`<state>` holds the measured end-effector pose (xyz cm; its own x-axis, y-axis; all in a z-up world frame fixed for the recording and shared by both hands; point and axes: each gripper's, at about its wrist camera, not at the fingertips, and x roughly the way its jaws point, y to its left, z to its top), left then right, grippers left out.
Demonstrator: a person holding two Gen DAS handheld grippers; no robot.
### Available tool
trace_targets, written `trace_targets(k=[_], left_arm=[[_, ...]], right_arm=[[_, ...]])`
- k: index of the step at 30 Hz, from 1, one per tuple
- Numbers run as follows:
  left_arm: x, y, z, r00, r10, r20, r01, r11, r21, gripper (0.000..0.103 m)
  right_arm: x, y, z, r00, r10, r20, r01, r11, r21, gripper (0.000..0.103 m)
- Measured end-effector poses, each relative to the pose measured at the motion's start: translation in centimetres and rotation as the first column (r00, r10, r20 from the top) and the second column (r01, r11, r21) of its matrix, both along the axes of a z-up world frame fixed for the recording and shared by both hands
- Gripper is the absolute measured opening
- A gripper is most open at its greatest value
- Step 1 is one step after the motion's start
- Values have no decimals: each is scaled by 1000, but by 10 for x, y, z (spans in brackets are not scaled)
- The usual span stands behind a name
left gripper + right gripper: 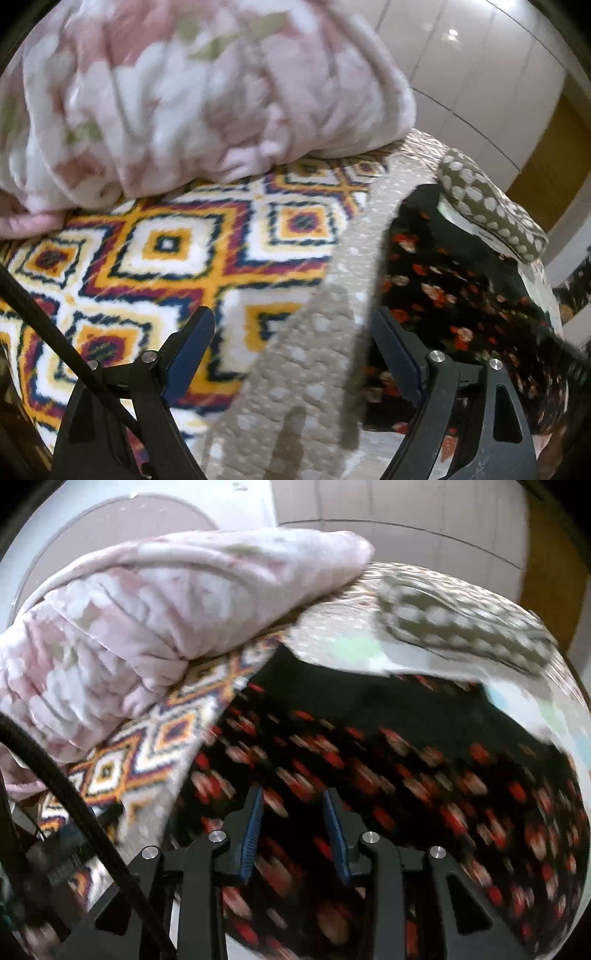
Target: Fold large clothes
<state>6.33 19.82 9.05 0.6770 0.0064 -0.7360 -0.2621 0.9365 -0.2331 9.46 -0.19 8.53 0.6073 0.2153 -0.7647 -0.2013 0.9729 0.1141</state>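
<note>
- The left gripper (291,339) is seen spread wide, empty, above a beige quilted strip (306,354).
- The right gripper (293,823) is parted, nothing clamped, over the black floral garment (406,775), probably a dress; motion blur smears its print.
- The garment's near edge is cut off by both frames.

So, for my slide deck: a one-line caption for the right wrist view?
Right gripper, open and empty, above the black floral garment beside a pink blanket.

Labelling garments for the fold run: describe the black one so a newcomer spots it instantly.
Start at the big pink fluffy blanket heaped at the back of the bed. In front of it lies a yellow diamond-patterned spread; the black floral garment lies to the right of that. It is the only dark cloth, scattered with small red and pale flowers.
</note>
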Motion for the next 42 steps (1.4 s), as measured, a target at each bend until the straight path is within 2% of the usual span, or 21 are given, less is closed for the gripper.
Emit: trace_targets(k=[2, 4, 6, 7, 10, 13, 15, 17, 20, 21, 22, 24, 26, 29, 31, 32, 34, 37, 38, 42], left_arm=[[-1, -18, 5, 999, -33, 21, 33, 999, 29, 86], [-1, -33, 7, 998, -61, 29, 60, 998, 37, 86], [2, -47, 7, 995, -92, 29, 91, 995, 44, 86], [4, -56, 5, 993, -112, 26, 111, 992, 53, 86], [12, -75, -5, 989, -148, -8, 149, 986, 72, 86], [23, -85, -21, 985, -154, -72, 161, 981, 104, 86], [27, -84, -27, 984, -155, -93, 164, 982, 95, 86], [27, -81, -29, 984, -149, -102, 156, 985, 70, 90], [27, -76, -31, 983, -147, -107, 152, 987, 42, 91], [27, -75, -32, 983, -148, -106, 152, 988, 37, 91], [27, -75, -32, 983, -147, -106, 152, 988, 36, 91], [27, -75, -32, 983, -148, -105, 153, 987, 41, 91], [27, -75, -31, 984, -149, -101, 155, 987, 52, 91], [22, -76, -26, 987, -142, -82, 148, 987, 70, 91], [16, -78, -18, 990, -131, -51, 136, 985, 105, 91], [13, -79, -14, 991, -127, -34, 131, 984, 119, 91], [8, -81, -6, 992, -127, 0, 126, 984, 129, 91], [2, -83, 2, 990, -136, 45, 129, 983, 130, 91], [2, -84, 3, 988, -143, 52, 135, 982, 128, 91], [7, -91, -2, 986, -163, 31, 157, 977, 141, 91]], right_arm=[[-15, -22, -9, 999, -30, 22, 31, 999, -15, 35], [-27, -48, -30, 997, -72, -31, 72, 997, 5, 33], [-33, -66, -46, 994, -100, -51, 102, 995, 22, 14], [-35, -73, -51, 993, -102, -54, 104, 994, 33, 12], [-41, -92, -49, 991, -128, -41, 131, 987, 94, 12], [-47, -105, -43, 989, -143, -25, 144, 985, 93, 12], [-50, -119, -40, 985, -171, -16, 172, 980, 95, 14], [-55, -141, -40, 974, -225, -16, 225, 967, 118, 14], [-67, -186, -44, 948, -316, -33, 316, 927, 202, 13], [-71, -197, -46, 937, -348, -38, 348, 915, 205, 13], [-75, -208, -47, 926, -376, -37, 375, 902, 213, 11], [-83, -233, -49, 914, -403, -49, 400, 872, 284, 0], [-90, -250, -50, 903, -424, -63, 420, 847, 325, 0], [-98, -257, -40, 870, -493, -28, 485, 843, 233, 3], [-101, -261, -35, 864, -503, -32, 495, 835, 242, 5], [-104, -261, -29, 858, -513, -22, 501, 828, 253, 12], [-101, -257, -19, 861, -509, -1, 493, 833, 251, 16], [-84, -242, -4, 887, -460, 27, 443, 868, 224, 20], [-74, -238, -1, 890, -455, 32, 442, 877, 189, 23], [-38, -242, -13, 875, -483, 21, 480, 874, 75, 23]])
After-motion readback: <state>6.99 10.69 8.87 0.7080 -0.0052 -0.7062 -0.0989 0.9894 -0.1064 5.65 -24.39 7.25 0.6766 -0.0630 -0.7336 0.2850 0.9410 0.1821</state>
